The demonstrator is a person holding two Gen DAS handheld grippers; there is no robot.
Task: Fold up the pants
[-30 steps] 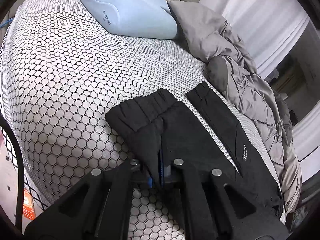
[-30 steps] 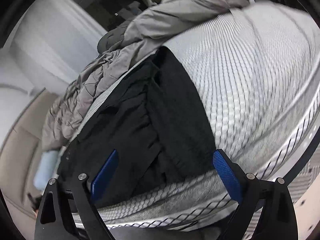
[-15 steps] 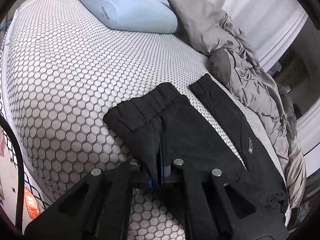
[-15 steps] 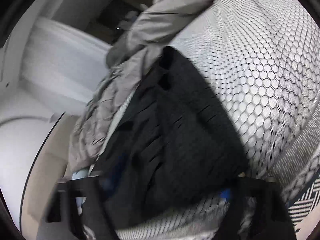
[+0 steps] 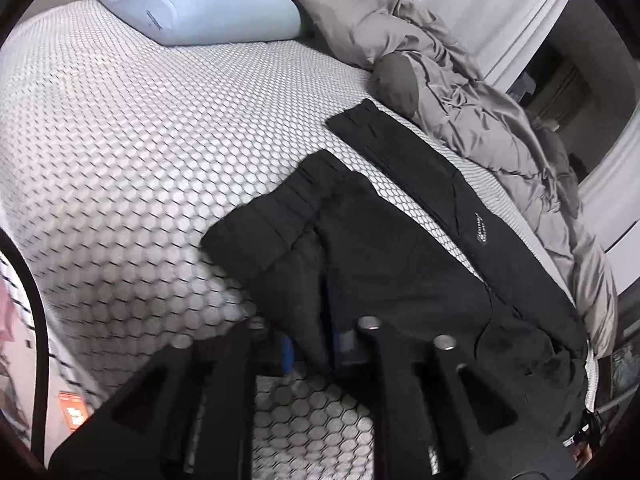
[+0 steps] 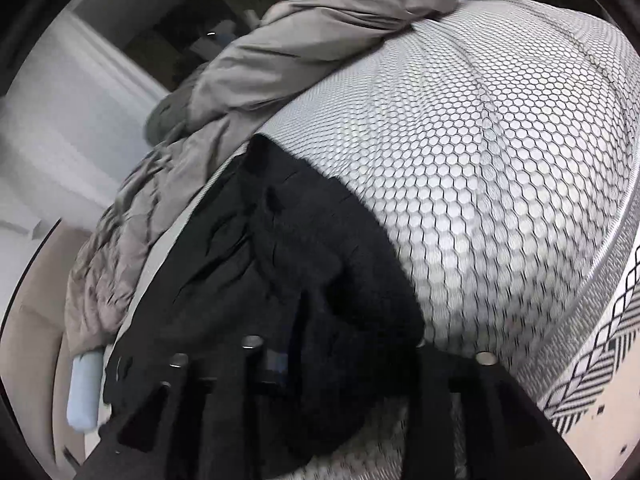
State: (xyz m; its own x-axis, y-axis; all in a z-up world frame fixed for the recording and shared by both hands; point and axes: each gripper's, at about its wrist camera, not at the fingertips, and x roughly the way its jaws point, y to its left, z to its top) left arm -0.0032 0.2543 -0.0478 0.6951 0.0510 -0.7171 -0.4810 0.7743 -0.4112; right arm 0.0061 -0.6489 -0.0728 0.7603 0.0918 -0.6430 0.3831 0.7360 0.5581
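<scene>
Black pants [image 5: 400, 256] lie on the honeycomb-patterned bed [image 5: 140, 140], the waistband part folded over toward the left, one strip with a small logo running along the right. My left gripper [image 5: 316, 344] is shut on a fold of the pants at their near edge. In the right wrist view the pants [image 6: 260, 280] spread from the middle down to the gripper. My right gripper [image 6: 320, 360] is closed on a bunch of the black cloth, which hides most of the fingers.
A light blue pillow [image 5: 200, 8] lies at the head of the bed. A crumpled grey duvet [image 5: 460, 92] runs along the far side, also in the right wrist view [image 6: 240, 80]. The mattress edge [image 6: 600, 340] drops off at the right.
My right gripper was open over the pants a second ago; it has closed on the cloth. My left gripper keeps its hold and has shifted slightly, the fold lifting.
</scene>
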